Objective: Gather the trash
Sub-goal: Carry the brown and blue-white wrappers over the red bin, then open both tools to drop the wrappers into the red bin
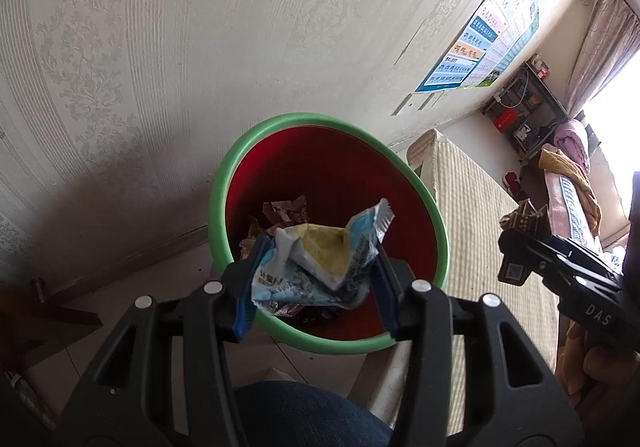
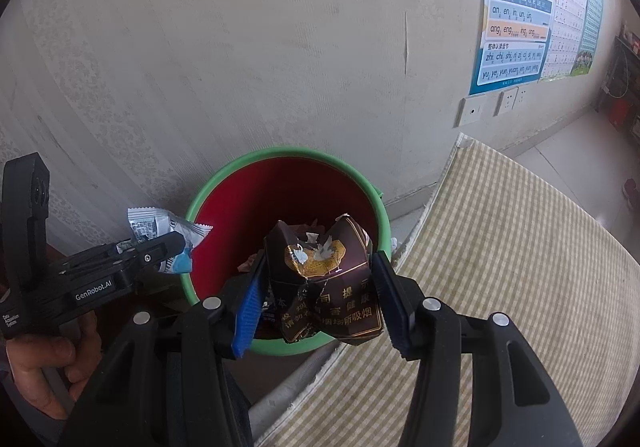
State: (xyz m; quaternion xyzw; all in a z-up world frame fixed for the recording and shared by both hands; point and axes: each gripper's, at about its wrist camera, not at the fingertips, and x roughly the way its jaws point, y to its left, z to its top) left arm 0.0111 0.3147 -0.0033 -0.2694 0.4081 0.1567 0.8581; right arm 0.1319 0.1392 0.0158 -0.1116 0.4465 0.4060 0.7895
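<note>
1. Left gripper (image 1: pixel 316 279) pinches a crumpled white-and-blue snack wrapper (image 1: pixel 320 255) with a yellow patch; both blue pads press its sides.
2. The wrapper hangs over the open mouth of the bin (image 1: pixel 436 231), a red bucket with a green rim, toward its near rim in the left wrist view.
3. Right gripper (image 2: pixel 316 295) pinches a crushed dark brown cigarette pack (image 2: pixel 324 287) with gold print; pads squeeze both sides.
4. The pack hangs over the bin (image 2: pixel 280 155) mouth too, above the near rim in the right wrist view.
5. Bin already holds crumpled scraps (image 1: pixel 286 209) at the bottom, brownish, type unclear.
6. Bin stands on the floor against the patterned wall (image 1: pixel 200 27), just beside the corner of a checked yellow mat (image 2: pixel 520 247).
7. In the right view the left gripper comes in from the left edge, its wrapper over the bin's left rim; a hand (image 2: pixel 48 363) holds its handle.
8. Poster (image 2: pixel 516 15) with letters on the wall, wall sockets (image 2: pixel 472 111) below it.
9. Blue trouser knee (image 1: pixel 304 411) at the bottom edge of the left view.
</note>
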